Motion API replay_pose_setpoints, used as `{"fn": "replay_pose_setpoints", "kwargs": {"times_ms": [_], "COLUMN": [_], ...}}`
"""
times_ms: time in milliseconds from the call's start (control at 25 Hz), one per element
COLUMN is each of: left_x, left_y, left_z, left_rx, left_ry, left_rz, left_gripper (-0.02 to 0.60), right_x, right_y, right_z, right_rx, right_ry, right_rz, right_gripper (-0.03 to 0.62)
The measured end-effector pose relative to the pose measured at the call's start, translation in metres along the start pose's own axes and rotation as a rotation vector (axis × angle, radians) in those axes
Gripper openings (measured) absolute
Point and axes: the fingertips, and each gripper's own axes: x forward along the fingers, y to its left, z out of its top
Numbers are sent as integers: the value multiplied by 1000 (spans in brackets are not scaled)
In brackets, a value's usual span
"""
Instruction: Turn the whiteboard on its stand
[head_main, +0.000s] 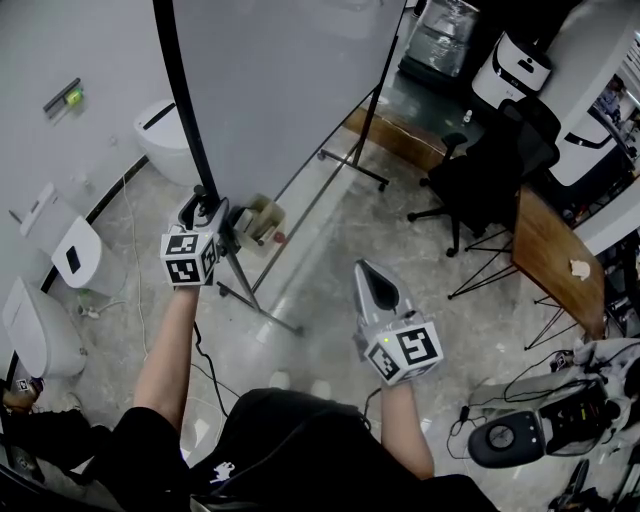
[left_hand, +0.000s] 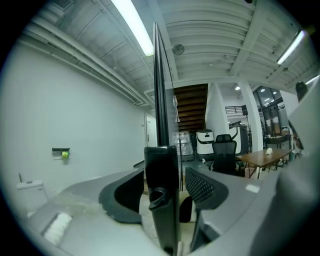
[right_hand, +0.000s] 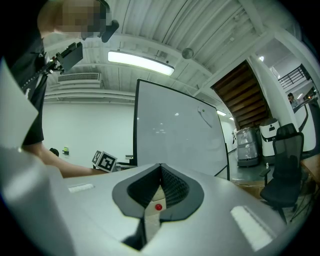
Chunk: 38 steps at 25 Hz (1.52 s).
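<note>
The whiteboard (head_main: 280, 90) stands on its wheeled stand, seen almost edge-on from my left side. Its black side post (head_main: 185, 100) runs down to my left gripper (head_main: 205, 215). In the left gripper view that post (left_hand: 162, 200), with a small knob on it, stands between the jaws of my left gripper (left_hand: 161, 180); the pads (left_hand: 202, 187) sit wide and do not press on it. My right gripper (head_main: 366, 272) hangs free in front of me, jaws shut on nothing. The right gripper view shows my right gripper (right_hand: 160, 172) with its tips together, and the board's white face (right_hand: 175, 135) beyond.
The stand's legs (head_main: 260, 300) spread over the tiled floor by my feet. A black office chair (head_main: 490, 170) and a wooden table (head_main: 555, 255) stand to the right. White fixtures (head_main: 75, 255) line the left wall. Cables and a device (head_main: 510, 435) lie at lower right.
</note>
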Motion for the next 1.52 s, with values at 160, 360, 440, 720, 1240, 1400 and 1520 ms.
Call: {"fn": "replay_pose_setpoints", "kwargs": {"times_ms": [160, 360, 440, 720, 1240, 1400, 1520], "left_x": [-18, -42, -51, -60, -52, -50, -49], "left_y": [6, -3, -12, -60, -187, -215, -235], "left_z": [12, 42, 54, 75, 70, 70, 64], "left_rx": [8, 29, 42, 25, -3, -23, -48], "left_ry": [-43, -111, -134, -181, -191, -189, -179], "left_rz": [47, 50, 47, -41, -323, -379, -412], "left_gripper": [278, 254, 218, 133, 6, 6, 5], "right_x": [-5, -14, -17, -33, -59, -66, -72], "right_y": [4, 5, 4, -7, -22, -32, -43], "right_z": [0, 1, 2, 7, 7, 8, 5], "right_rx": [1, 7, 8, -1, -17, -22, -18], "right_ry": [-3, -12, -13, -27, -28, -21, -10], "right_rz": [7, 13, 14, -6, -89, -116, -138], "right_gripper": [9, 9, 9, 9, 9, 8, 8]}}
